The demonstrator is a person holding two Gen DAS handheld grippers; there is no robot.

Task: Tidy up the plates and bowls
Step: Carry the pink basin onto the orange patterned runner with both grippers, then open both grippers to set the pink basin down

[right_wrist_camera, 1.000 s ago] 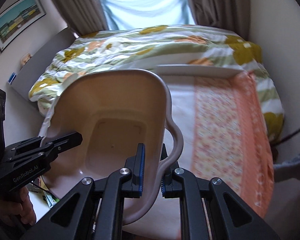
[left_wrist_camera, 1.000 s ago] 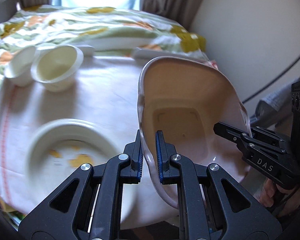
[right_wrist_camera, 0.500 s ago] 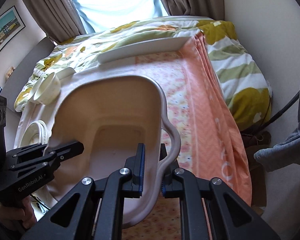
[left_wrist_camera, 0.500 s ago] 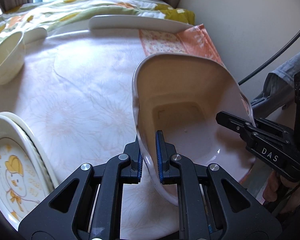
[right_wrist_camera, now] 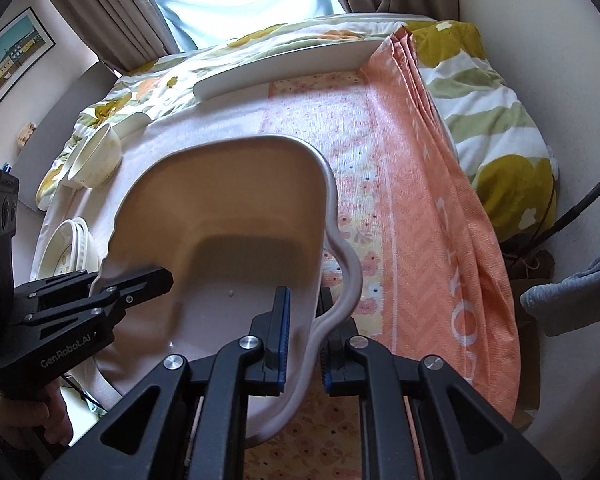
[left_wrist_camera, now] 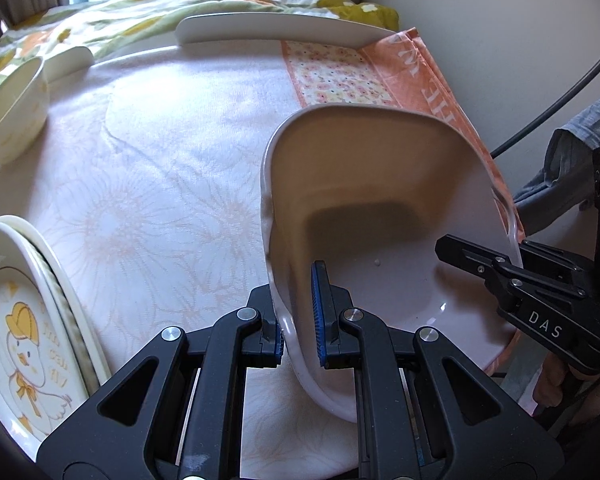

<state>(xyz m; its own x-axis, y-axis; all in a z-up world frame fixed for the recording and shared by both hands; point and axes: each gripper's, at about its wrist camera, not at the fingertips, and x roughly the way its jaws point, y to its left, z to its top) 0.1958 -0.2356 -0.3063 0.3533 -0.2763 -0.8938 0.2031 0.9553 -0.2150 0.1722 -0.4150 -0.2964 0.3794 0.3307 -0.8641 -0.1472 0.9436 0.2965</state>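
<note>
A beige plastic basin (left_wrist_camera: 380, 208) is held between both grippers near the table's front right. My left gripper (left_wrist_camera: 298, 320) is shut on its left rim; my right gripper (right_wrist_camera: 302, 336) is shut on its right handle rim. The basin (right_wrist_camera: 236, 216) is empty and tilted. Stacked plates with a duck picture (left_wrist_camera: 16, 320) lie at the left, also in the right wrist view (right_wrist_camera: 66, 248). Cream bowls (left_wrist_camera: 10, 112) sit at the far left, also in the right wrist view (right_wrist_camera: 94, 156).
A long white tray (left_wrist_camera: 276, 28) lies at the table's far edge. An orange flowered cloth (right_wrist_camera: 420, 184) covers the table's right side and hangs over the edge. A flowered bedspread (right_wrist_camera: 492, 112) lies beyond. A wall and a black cable (left_wrist_camera: 560, 100) are on the right.
Both grippers have carried the basin to the right and lowered it toward the table. The plates and bowls have slid to the left edge of the left wrist view.
</note>
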